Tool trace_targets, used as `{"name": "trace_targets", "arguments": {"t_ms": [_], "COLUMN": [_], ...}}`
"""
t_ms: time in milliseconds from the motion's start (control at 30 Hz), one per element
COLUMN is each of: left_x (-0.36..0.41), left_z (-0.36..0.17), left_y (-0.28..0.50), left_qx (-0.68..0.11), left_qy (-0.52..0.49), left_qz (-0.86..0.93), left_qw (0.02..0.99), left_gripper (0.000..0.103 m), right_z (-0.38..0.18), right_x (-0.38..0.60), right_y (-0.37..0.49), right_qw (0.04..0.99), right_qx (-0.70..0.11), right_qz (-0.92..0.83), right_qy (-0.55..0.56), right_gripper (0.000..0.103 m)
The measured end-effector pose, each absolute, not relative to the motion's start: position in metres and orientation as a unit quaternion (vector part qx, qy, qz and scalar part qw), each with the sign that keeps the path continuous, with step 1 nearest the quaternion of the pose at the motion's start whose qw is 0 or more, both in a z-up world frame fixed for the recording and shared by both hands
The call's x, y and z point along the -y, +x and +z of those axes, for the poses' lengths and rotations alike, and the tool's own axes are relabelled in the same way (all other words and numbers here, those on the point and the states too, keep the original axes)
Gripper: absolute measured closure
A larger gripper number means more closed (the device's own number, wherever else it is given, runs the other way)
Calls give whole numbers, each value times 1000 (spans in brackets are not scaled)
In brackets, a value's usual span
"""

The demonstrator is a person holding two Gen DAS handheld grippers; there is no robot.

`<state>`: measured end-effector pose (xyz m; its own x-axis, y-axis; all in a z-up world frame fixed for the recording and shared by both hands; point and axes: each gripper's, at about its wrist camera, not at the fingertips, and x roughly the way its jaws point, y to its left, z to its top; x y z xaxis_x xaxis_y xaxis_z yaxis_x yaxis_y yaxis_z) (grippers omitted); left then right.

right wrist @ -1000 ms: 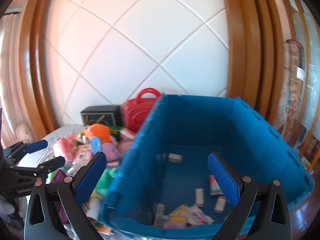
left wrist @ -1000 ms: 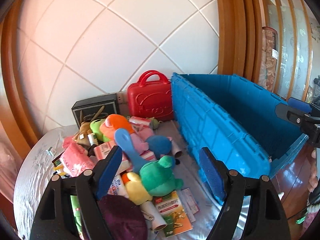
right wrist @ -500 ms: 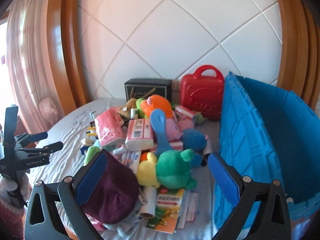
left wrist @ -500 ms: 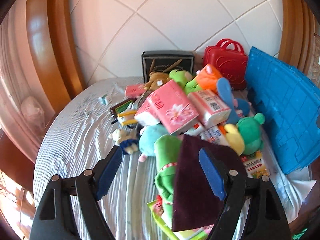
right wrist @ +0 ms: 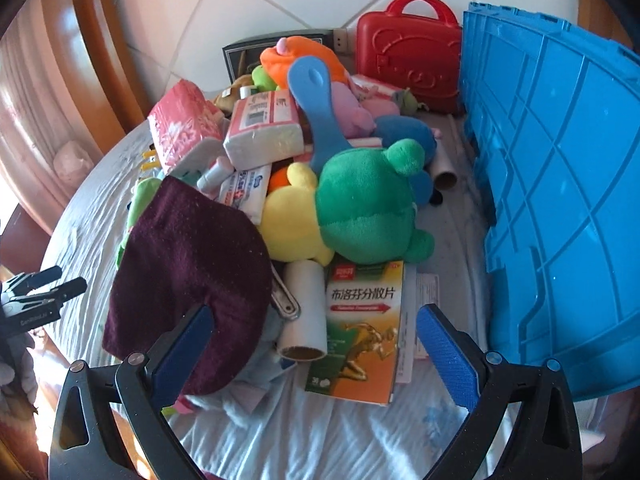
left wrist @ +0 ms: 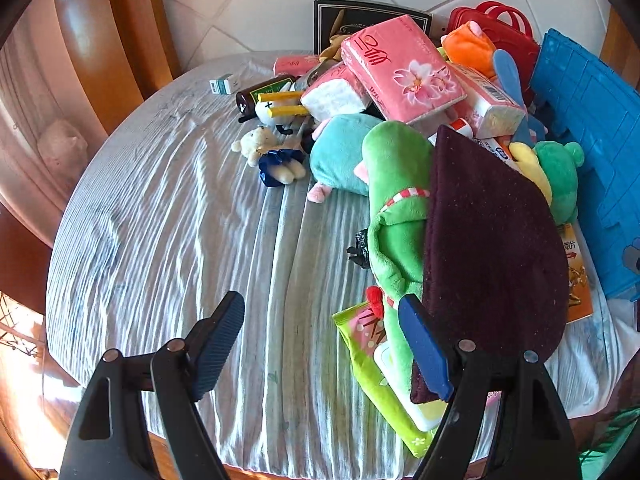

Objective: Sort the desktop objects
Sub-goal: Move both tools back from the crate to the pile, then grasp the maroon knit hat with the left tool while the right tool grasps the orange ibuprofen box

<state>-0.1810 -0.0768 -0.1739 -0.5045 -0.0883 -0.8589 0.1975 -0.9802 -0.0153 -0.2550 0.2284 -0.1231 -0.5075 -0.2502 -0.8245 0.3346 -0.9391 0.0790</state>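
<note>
Both tongs, left (left wrist: pixel 322 344) and right (right wrist: pixel 316 344), hang wide open and empty over the toy pile (right wrist: pixel 340 184) (fuzzy maroon cloth (right wrist: pixel 192 264) on top) beside the blue crate (right wrist: pixel 560 200).

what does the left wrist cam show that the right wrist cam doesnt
Only the left wrist view shows the small white teddy, the teal plush, the dark bottle and the small box on open cloth.

Only the right wrist view shows the cardboard tube and the medicine box front.

Both show the maroon cloth, the green frog plush, the blue crate, the red case and an open claw: left, right.
</note>
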Motion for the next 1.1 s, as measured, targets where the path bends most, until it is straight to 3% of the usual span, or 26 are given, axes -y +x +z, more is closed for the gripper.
{"name": "trace_targets", "arguments": {"t_ms": [400, 733, 900, 1100], "left_x": [23, -15, -22, -23], "left_z": [-176, -223, -233, -240], "left_y": [-207, -236, -239, -242], "left_qx": [-40, -27, -25, -29], "left_qy": [489, 530, 522, 520], "left_qz": [-871, -847, -852, -853], "left_qw": [18, -11, -8, -18], "left_gripper": [24, 24, 3, 0], "right_z": [-133, -170, -195, -213], "right_x": [-244, -264, -264, -268], "right_y": [-256, -260, -261, -261], "right_qw": [170, 155, 150, 143], "right_qx": [-46, -45, -49, -33], "right_qz": [-859, -837, -822, -811], "right_qy": [481, 523, 548, 566], "right_gripper": [0, 0, 0, 0]}}
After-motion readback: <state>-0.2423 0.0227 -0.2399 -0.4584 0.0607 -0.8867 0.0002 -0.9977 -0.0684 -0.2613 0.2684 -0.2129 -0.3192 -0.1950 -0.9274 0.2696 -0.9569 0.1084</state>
